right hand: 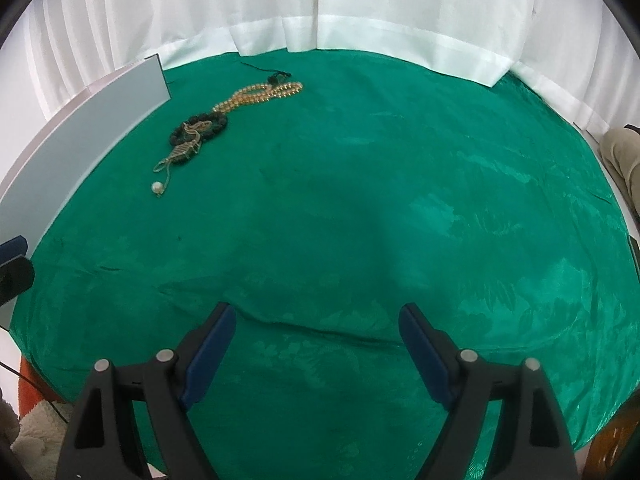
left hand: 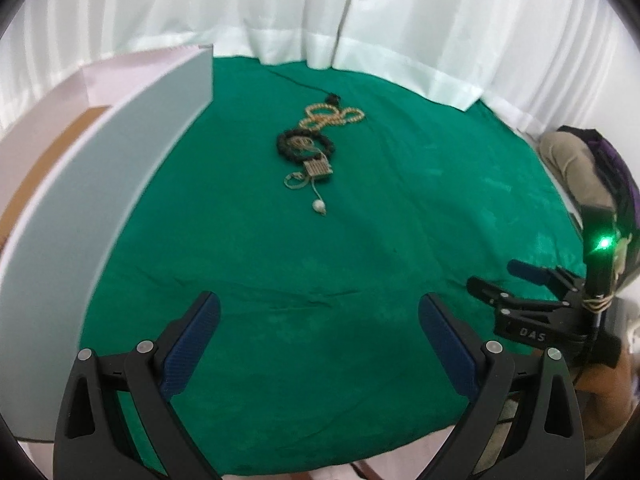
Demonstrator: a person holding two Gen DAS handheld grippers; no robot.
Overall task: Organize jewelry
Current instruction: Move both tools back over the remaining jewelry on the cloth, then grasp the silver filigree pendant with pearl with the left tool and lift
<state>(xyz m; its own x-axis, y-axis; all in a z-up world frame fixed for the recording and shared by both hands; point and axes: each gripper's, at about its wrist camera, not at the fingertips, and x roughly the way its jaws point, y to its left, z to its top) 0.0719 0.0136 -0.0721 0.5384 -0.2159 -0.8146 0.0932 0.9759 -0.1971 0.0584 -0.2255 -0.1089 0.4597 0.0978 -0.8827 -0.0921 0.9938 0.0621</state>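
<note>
Left gripper [left hand: 320, 336] hangs low over the near edge of the green cloth [left hand: 360, 240], jaws spread wide, nothing between the blue pads. Right gripper [right hand: 318, 338] is the same: jaws wide apart, empty, above the near part of the cloth. In the left wrist view the right gripper also shows at the far right edge, a green LED lit on its body.

Jewelry sits in one cluster toward the far side of the cloth, well apart from both grippers:
- gold bead necklace [right hand: 260, 94], looped, farthest of the group
- black bead bracelet [left hand: 305, 142], just nearer, touching the gold strand's end
- woven beige piece [left hand: 318, 169], overlapping the bracelet's near side, with thin cord loops trailing off it
- pearl [left hand: 319, 207] on the end of that cord, nearest item
- small dark item [left hand: 332, 99] on a thin black cord at the far end (too small to identify)

A white box [left hand: 100, 200] stands along the left edge of the cloth, its tall side wall facing the jewelry (near it, not touching). White curtain [right hand: 320, 8] hangs behind the table.
</note>
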